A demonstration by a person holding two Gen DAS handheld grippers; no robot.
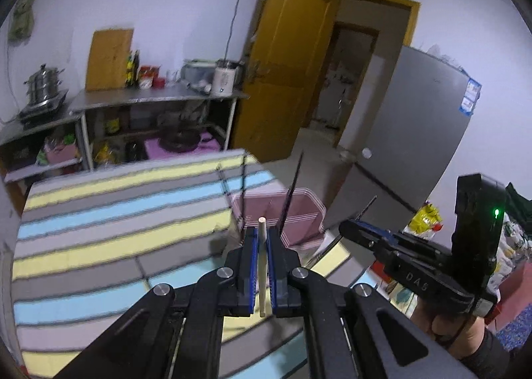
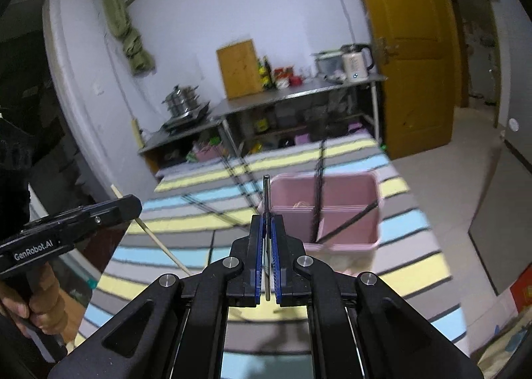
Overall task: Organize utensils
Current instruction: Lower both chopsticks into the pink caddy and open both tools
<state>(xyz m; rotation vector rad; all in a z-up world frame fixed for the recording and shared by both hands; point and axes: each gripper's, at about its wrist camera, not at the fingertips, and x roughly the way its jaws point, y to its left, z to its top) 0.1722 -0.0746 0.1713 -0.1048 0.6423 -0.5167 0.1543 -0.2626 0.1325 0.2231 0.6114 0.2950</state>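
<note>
My left gripper (image 1: 261, 232) is shut on a pale wooden chopstick (image 1: 262, 259) that runs along the fingers, above the striped tablecloth (image 1: 99, 212). In the right wrist view the same chopstick (image 2: 159, 242) sticks out below the left gripper (image 2: 133, 204). My right gripper (image 2: 267, 222) is shut on a thin dark metal utensil (image 2: 266, 192) that points up toward a pink divided basket (image 2: 345, 242). Several dark chopsticks (image 2: 317, 192) stand in the basket. The basket (image 1: 299, 212) also shows in the left wrist view, with the right gripper (image 1: 362, 229) beside it.
A steel shelf table (image 2: 292, 94) with a kettle, cutting board, bottles and pots stands behind the table. A yellow door (image 1: 286, 73) is open beyond it. A grey fridge (image 1: 409, 133) stands at the right.
</note>
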